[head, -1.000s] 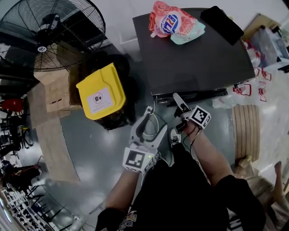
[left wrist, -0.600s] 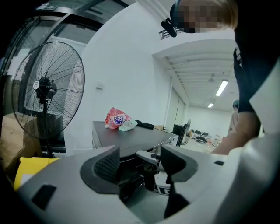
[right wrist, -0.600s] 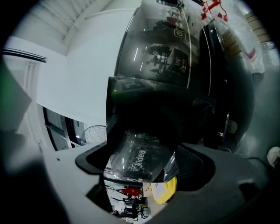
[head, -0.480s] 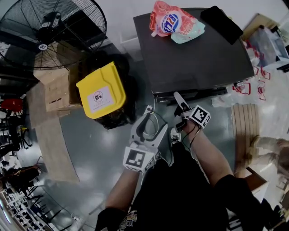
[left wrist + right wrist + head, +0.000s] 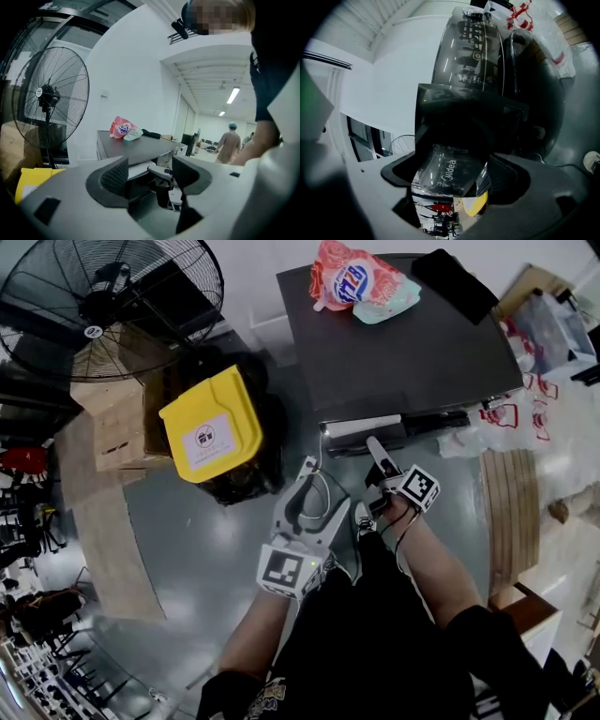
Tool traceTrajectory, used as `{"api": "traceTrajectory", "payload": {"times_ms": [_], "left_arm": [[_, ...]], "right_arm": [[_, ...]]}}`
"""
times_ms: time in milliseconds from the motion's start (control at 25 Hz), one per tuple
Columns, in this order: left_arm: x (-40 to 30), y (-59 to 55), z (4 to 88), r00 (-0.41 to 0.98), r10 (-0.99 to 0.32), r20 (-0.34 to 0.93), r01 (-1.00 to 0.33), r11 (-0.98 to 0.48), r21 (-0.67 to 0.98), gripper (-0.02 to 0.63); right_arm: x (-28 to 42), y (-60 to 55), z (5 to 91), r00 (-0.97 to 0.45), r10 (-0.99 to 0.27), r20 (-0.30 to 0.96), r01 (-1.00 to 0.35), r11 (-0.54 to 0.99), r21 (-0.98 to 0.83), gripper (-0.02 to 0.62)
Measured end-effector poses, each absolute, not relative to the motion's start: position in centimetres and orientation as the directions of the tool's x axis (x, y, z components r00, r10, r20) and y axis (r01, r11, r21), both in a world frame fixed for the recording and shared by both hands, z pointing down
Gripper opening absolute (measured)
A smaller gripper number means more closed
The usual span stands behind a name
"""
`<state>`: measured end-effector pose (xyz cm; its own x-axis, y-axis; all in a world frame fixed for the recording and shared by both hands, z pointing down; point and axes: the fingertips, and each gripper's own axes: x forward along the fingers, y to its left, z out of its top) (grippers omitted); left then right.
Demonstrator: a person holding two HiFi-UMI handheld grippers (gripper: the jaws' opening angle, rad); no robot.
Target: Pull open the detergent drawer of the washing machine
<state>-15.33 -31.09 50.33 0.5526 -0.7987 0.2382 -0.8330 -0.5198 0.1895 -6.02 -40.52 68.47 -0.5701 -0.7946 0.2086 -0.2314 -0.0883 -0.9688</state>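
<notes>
The dark washing machine [image 5: 412,343] stands ahead of me. Its detergent drawer [image 5: 361,427] sticks out a little at the front left corner and shows a pale strip on top. My right gripper [image 5: 376,450] is shut on the drawer's front panel. In the right gripper view that glossy panel [image 5: 440,164] fills the gap between the jaws of the right gripper [image 5: 454,174]. My left gripper [image 5: 323,491] hangs lower, apart from the machine. It is open and empty [image 5: 151,174], with the machine's top [image 5: 136,147] seen beyond its jaws.
A yellow-lidded bin [image 5: 211,427] stands left of the machine, with a wooden crate [image 5: 112,418] and a big floor fan [image 5: 103,306] further left. A pink detergent pouch [image 5: 361,282] and a black item [image 5: 459,282] lie on the machine. Plastic bags [image 5: 516,418] sit at its right.
The right gripper has drawn back toward me and the drawer has come out with it, baring a pale strip on top. The left gripper has drifted only slightly.
</notes>
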Motion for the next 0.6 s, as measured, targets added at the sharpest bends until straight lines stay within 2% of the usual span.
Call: {"api": "traceTrajectory", "payload": {"times_ms": [600], "left_arm": [[-14.4,-24.9,49.9,0.607,-0.759,0.237,-0.795,-0.574,0.198,0.264]], "right_arm": [[-3.8,-32.7,68.6,-0.53,-0.826,0.191,-0.227,-0.079,-0.971,0.468]]}}
